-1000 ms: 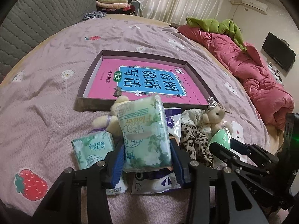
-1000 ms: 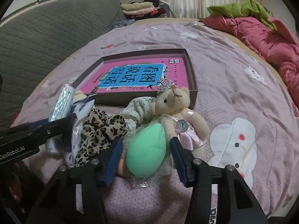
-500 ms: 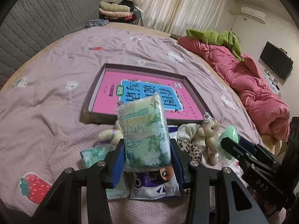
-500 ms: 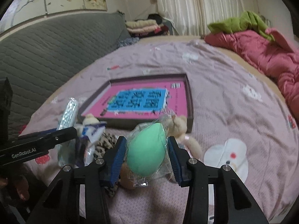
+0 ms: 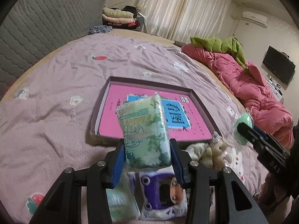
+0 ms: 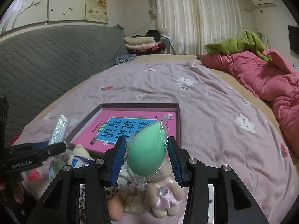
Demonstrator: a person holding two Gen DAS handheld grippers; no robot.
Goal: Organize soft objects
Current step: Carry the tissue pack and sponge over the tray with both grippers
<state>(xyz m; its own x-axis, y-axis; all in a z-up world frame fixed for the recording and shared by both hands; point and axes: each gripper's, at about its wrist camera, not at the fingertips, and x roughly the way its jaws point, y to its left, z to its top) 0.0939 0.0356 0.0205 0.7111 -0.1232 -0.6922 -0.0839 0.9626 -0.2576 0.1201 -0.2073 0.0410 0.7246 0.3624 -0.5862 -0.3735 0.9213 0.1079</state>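
Left hand-held gripper [image 5: 146, 160]: closed on the lower end of a tissue pack [image 5: 144, 132], which stands up between the blue pads [image 5: 118, 163] and hangs over the near edge of the tray [image 5: 202, 106]. Right hand-held gripper [image 6: 146, 160]: closed on a green sponge [image 6: 146, 149] in clear wrap, held at its widest part, tip toward 12 o'clock, also above the tray's near edge.

On the bed [image 5: 56, 112], at 6 o'clock of the tray, lie the remaining soft items: a teddy [image 5: 216, 153], a purple pack [image 5: 164, 192], a second tissue pack [image 5: 121, 199] and leopard cloth [image 6: 87, 203]. In the left view the teddy sits at 3 o'clock of the held pack.

Handling, as judged: both held items are light and compressible. The tissue pack's film looks slippery; a grip across its broad faces near mid-length would limit sagging. The sponge yields readily, and its loose wrap may slide against the pads, so hold the body, not the wrap tail. Neither appears fragile. The tray seems the likely destination; neither item has been set down.
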